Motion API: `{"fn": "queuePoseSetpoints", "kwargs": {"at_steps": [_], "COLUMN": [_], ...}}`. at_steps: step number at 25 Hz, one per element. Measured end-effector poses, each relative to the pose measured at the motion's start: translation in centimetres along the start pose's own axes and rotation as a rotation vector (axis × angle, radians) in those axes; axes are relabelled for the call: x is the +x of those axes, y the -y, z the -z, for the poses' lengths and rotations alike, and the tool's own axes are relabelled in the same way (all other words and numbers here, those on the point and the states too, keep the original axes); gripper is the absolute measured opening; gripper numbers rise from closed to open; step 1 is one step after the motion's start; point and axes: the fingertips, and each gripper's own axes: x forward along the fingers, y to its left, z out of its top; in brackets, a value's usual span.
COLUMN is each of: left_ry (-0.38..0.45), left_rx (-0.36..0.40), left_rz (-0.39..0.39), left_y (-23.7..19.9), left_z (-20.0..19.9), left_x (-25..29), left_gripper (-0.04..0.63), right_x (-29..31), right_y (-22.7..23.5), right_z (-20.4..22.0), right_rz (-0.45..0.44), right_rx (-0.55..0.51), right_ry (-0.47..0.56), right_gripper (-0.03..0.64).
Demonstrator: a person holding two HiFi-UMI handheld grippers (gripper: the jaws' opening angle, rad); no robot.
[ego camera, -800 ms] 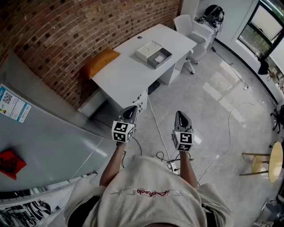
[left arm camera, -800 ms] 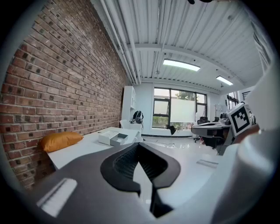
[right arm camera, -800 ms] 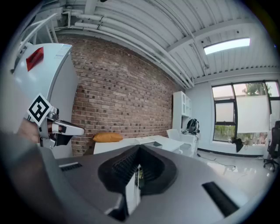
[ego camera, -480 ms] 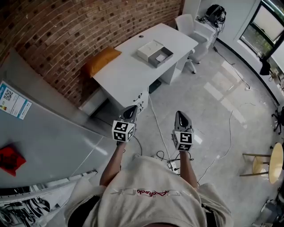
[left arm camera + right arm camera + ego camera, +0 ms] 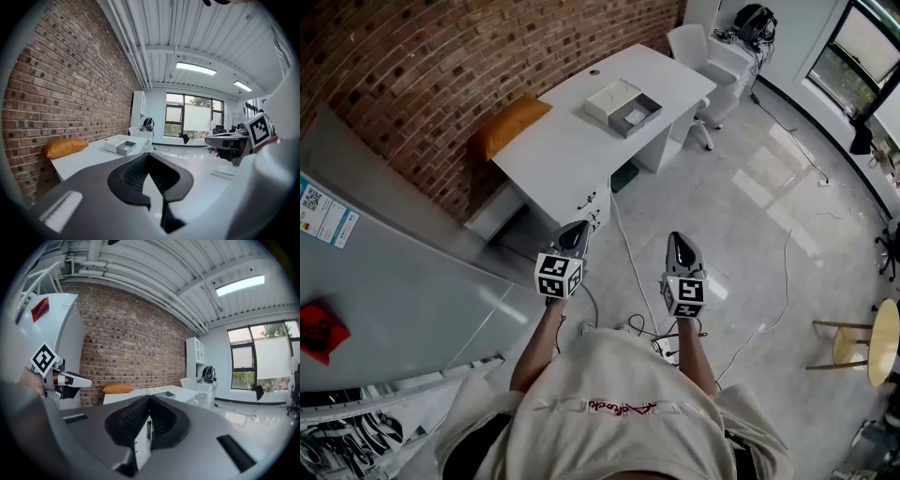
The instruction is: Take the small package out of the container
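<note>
The container (image 5: pixel 623 103), a white half beside an open gray tray, rests toward the far end of the white desk (image 5: pixel 562 155). The small package (image 5: pixel 636 116) shows only as a pale patch inside the gray tray. The left gripper (image 5: pixel 577 230) and right gripper (image 5: pixel 678 240) are held well short of the desk, each with its jaws closed together on nothing.

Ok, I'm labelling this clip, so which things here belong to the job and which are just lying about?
Job: open white-and-grey box on the white desk; left tongs and right tongs, both shut, empty.
Lying about: orange cushion; white chair; round wooden stool; floor cables.
</note>
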Motion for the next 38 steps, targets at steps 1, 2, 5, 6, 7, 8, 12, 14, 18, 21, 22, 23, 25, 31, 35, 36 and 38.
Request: {"fn": "queuePoseSetpoints", "kwargs": {"at_steps": [1, 2, 5, 6, 7, 8, 12, 14, 18, 21, 22, 23, 25, 31, 35, 36, 38], "left_ry": [0.0, 0.0, 0.004, 0.005, 0.007, 0.008, 0.006, 0.002, -0.003, -0.004, -0.003, -0.003, -0.004, 0.002, 0.004, 0.004, 0.008], "left_rx": [-0.002, -0.003, 0.002, 0.004, 0.006, 0.007, 0.003, 0.001, -0.006, 0.002, 0.004, 0.006, 0.009, -0.001, -0.009, -0.011, -0.012], "left_rz": [-0.001, -0.001, -0.002, -0.003, -0.005, -0.007, -0.021, -0.023, -0.021, -0.013, -0.011, -0.009, -0.007, 0.0, 0.017, 0.022, 0.032], "left_y": [0.3, 0.6, 1.6, 2.0, 2.3, 2.6, 3.7, 4.0, 4.3, 4.4, 4.4, 4.3, 4.0, 1.8, -0.2, -0.8, -2.0], "left_z": [0.0, 0.0, -0.3, -0.4, -0.5, -0.5, -0.3, -0.1, 0.0, -0.4, -0.5, -0.6, -0.6, -0.7, -1.2, -1.4, -1.9], "left_x": [0.2, 0.3, 1.0, 1.2, 1.4, 1.6, 2.4, 2.8, 3.6, 4.5, 4.8, 5.2, 5.9, 8.9, 12.2, 13.1, 14.9], "left_gripper": [0.009, 0.009, 0.009, 0.009, 0.009, 0.009, 0.009, 0.009, 0.009, 0.009, 0.009, 0.009, 0.009, 0.009, 0.009, 0.009, 0.009], "right_x": [-0.1, -0.2, -0.5, -0.5, -0.6, -0.7, -0.6, -0.5, -0.1, 0.4, 0.7, 1.0, 1.6, 5.0, 8.3, 9.3, 11.4], "right_y": [0.3, 0.6, 1.5, 1.8, 2.1, 2.3, 3.4, 4.0, 4.7, 5.2, 5.4, 5.6, 5.9, 6.3, 7.2, 7.4, 7.9], "right_z": [0.1, 0.1, 0.3, 0.4, 0.5, 0.6, 1.4, 1.5, 1.6, 1.4, 1.4, 1.4, 1.5, 1.8, 1.5, 1.4, 1.2], "right_rz": [0.0, 0.0, -0.01, -0.015, -0.02, -0.025, -0.048, -0.05, -0.055, -0.052, -0.05, -0.049, -0.046, -0.043, -0.031, -0.028, -0.02], "right_rx": [0.001, 0.001, 0.004, 0.004, 0.004, 0.004, 0.002, 0.002, 0.001, 0.006, 0.006, 0.005, 0.005, 0.003, -0.005, -0.008, -0.011], "right_ry": [0.0, 0.0, 0.003, 0.004, 0.005, 0.004, -0.004, -0.006, -0.002, 0.002, 0.003, 0.004, 0.004, -0.001, -0.01, -0.013, -0.016], "right_gripper": [0.011, 0.011, 0.011, 0.011, 0.011, 0.011, 0.011, 0.011, 0.011, 0.011, 0.011, 0.011, 0.011, 0.011, 0.011, 0.011, 0.011]}}
